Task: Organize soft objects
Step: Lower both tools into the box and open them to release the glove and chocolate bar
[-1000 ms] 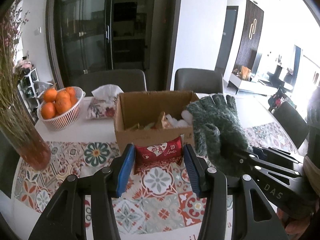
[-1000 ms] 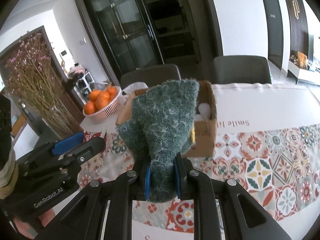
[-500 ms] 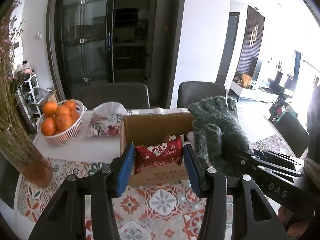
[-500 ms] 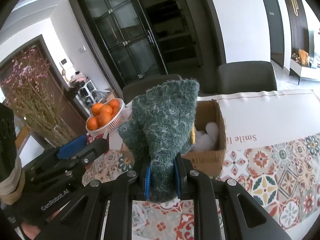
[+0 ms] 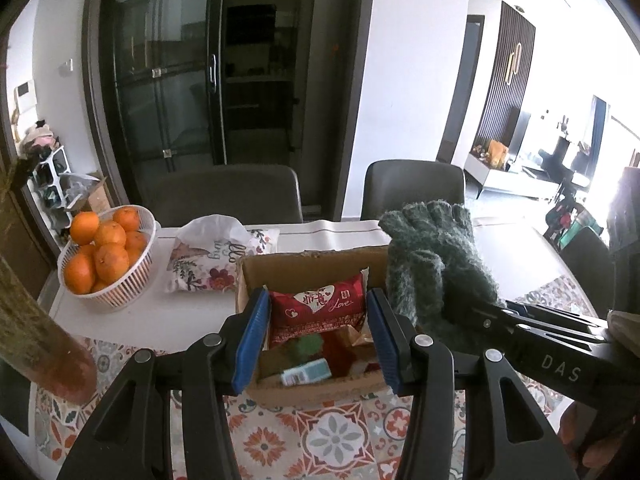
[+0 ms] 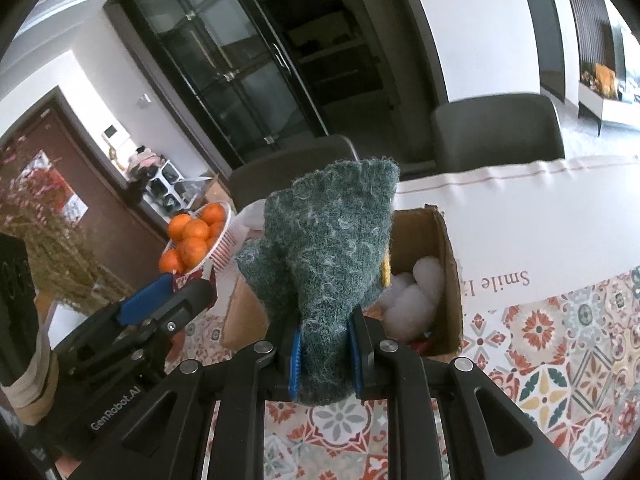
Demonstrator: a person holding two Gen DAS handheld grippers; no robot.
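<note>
Green wool glove (image 6: 328, 264) stood pinched in the right tongs (image 6: 325, 360) above the cardboard box (image 5: 308, 268); left tongs (image 5: 318, 340) clamped a red packet (image 5: 318, 310). Released early, either might snag the box wall and drop onto the bench (image 6: 520, 232).

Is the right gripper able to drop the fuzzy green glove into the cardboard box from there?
Probably yes. The right gripper holds the green glove just before the cardboard box, whose top is open, with nothing between them.
</note>
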